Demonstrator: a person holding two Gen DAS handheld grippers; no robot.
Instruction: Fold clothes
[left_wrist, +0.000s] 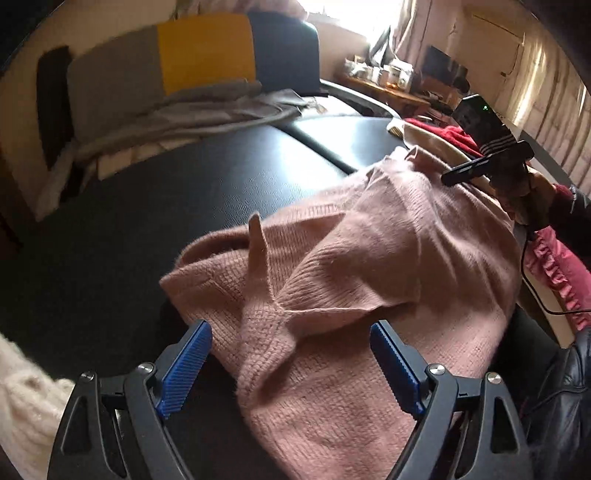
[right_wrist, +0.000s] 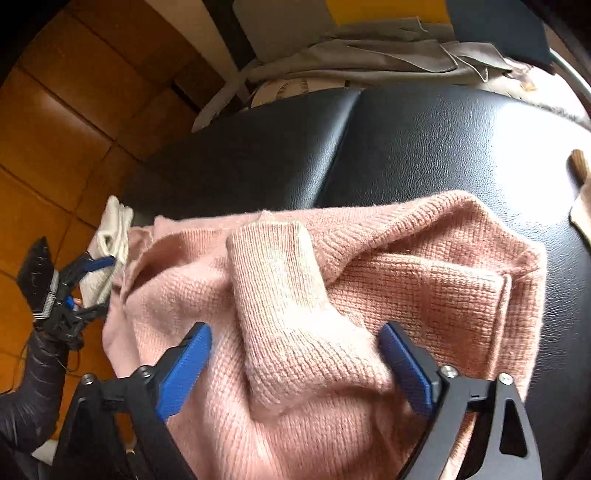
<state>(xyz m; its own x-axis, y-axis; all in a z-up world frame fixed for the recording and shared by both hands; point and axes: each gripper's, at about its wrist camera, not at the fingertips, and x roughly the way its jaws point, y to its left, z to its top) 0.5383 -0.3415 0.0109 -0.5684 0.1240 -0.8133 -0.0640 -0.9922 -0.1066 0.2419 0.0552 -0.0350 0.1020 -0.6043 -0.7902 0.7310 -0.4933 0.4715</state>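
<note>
The pink knit sweater (right_wrist: 369, 295) lay rumpled on the black padded surface (right_wrist: 424, 147), spilling over its near edge, one sleeve (right_wrist: 280, 295) folded across the body. Your right gripper (right_wrist: 295, 343) hung spread wide astride that sleeve, gripping nothing. Your left gripper (left_wrist: 291, 339) gaped too, over the sweater's hem.

Daylight pours in from a blown-out window (left_wrist: 354, 18) at the top of my left wrist view, leaving a pale sheen on the black padded surface (left_wrist: 332, 136). My right wrist view is evenly lit, with soft glare on that padding. Both feeds bend at the edges and darken in the corners, with slight blur.
</note>
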